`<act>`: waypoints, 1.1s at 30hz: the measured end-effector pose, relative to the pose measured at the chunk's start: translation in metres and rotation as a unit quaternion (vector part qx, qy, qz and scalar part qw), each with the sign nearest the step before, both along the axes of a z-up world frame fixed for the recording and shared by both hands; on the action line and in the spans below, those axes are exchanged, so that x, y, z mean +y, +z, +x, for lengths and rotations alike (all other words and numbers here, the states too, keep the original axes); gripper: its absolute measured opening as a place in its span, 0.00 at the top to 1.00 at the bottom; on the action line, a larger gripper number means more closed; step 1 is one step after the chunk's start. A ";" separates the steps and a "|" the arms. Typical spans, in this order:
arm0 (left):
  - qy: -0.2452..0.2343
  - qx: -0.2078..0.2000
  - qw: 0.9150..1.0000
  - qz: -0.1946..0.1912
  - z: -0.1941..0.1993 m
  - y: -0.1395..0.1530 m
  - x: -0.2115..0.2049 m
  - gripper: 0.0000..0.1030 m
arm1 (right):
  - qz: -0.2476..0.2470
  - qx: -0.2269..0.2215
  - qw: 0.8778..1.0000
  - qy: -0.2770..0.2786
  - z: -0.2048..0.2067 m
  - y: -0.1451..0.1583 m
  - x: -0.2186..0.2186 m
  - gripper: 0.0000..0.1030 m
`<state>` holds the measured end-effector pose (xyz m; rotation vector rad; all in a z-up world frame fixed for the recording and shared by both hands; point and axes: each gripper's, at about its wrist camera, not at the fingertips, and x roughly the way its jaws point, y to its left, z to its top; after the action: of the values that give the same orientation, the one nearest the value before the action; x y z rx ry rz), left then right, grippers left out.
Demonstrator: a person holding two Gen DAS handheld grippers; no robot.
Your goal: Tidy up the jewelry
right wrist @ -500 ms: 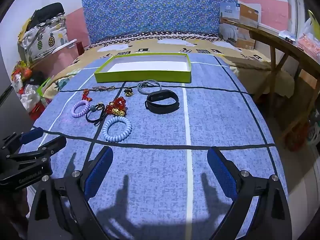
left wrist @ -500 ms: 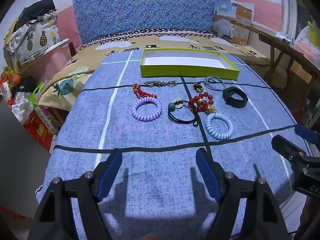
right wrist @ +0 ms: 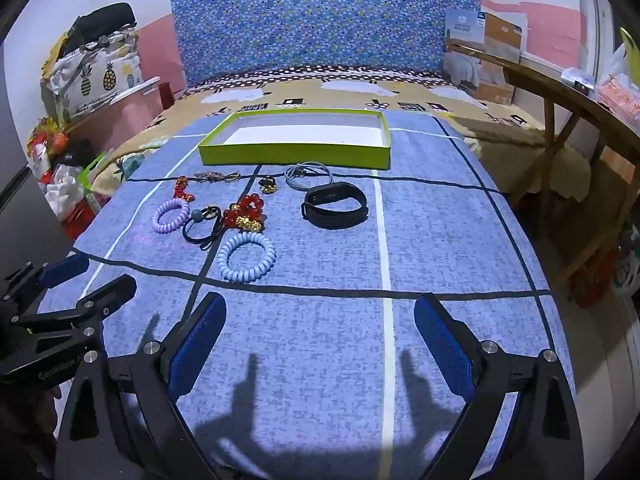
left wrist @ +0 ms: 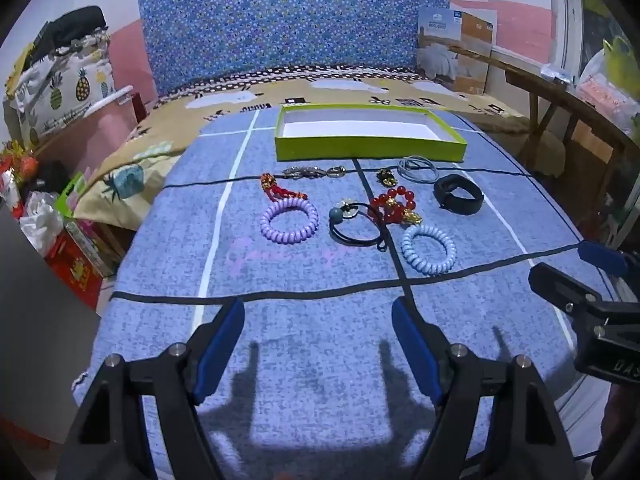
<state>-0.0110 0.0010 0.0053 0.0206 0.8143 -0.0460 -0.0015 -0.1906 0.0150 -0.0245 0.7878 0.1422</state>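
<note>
Grippers first: left gripper [left wrist: 318, 344] and right gripper [right wrist: 320, 340] both hang wide open, holding nothing, near the table's front edge. Pale blue coiled hair tie [right wrist: 247, 257] lies closest, so I'd grab that one by its rim, then drop it in the shallow lime-green cardboard tray [right wrist: 296, 155] behind the pile.

Open cloth up front, clutter packed toward the tray.

Bare blue cloth [right wrist: 440, 240] between both open grippers [left wrist: 318, 320] [right wrist: 320, 316] and the jewelry; wide free strip right of the black band [right wrist: 335, 204]. Tightly bunched at left: purple coil [left wrist: 289, 220], black hair tie [left wrist: 356, 226], red beads [left wrist: 394, 206], blue coil [left wrist: 428, 248], some touching. Behind them, grey loop [right wrist: 308, 176] just before the green tray [right wrist: 294, 155] wall. Wooden table [right wrist: 560, 92] hemming in the right edge.
</note>
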 end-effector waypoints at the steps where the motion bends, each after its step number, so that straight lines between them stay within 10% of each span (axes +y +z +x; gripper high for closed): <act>1: 0.000 0.001 1.000 -0.003 0.000 -0.001 0.001 0.24 | -0.001 0.000 1.000 0.000 0.000 0.000 0.001 0.08; 33: 0.000 0.010 1.000 -0.010 0.001 -0.009 0.001 0.24 | -0.002 0.006 1.000 -0.001 0.004 -0.004 0.002 0.08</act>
<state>-0.0097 0.0024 -0.0032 0.0011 0.8327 -0.0543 0.0020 -0.1886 0.0108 -0.0261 0.7999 0.1389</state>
